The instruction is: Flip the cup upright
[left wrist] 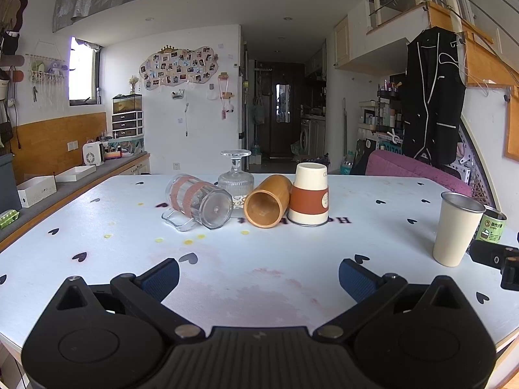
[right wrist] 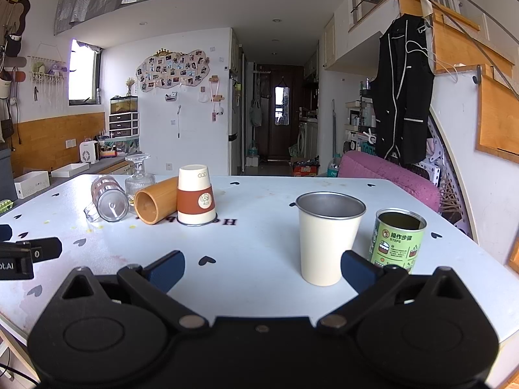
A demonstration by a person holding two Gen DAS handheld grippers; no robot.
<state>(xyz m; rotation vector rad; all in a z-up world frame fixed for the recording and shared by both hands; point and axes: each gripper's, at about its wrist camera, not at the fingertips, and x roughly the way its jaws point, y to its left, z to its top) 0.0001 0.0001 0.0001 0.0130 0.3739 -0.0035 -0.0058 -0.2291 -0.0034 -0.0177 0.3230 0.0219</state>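
Note:
On the white table (left wrist: 259, 259) a clear glass mug (left wrist: 199, 202) with brown bands lies on its side, a ribbed glass goblet (left wrist: 235, 178) stands upside down, a bamboo cup (left wrist: 267, 201) lies on its side with its mouth toward me, and a paper cup (left wrist: 309, 194) with a brown sleeve stands upside down. A cream metal cup (left wrist: 455, 228) stands upright at the right. My left gripper (left wrist: 259, 275) is open and empty, well short of the cups. My right gripper (right wrist: 262, 267) is open and empty; the cream cup (right wrist: 327, 236) stands just beyond its right finger.
An open green tin (right wrist: 397, 238) stands upright right of the cream cup. A pink chair (right wrist: 389, 175) sits behind the table's far right edge. A counter (left wrist: 65, 181) with white boxes runs along the left. The right gripper's body shows at the left view's right edge (left wrist: 499, 259).

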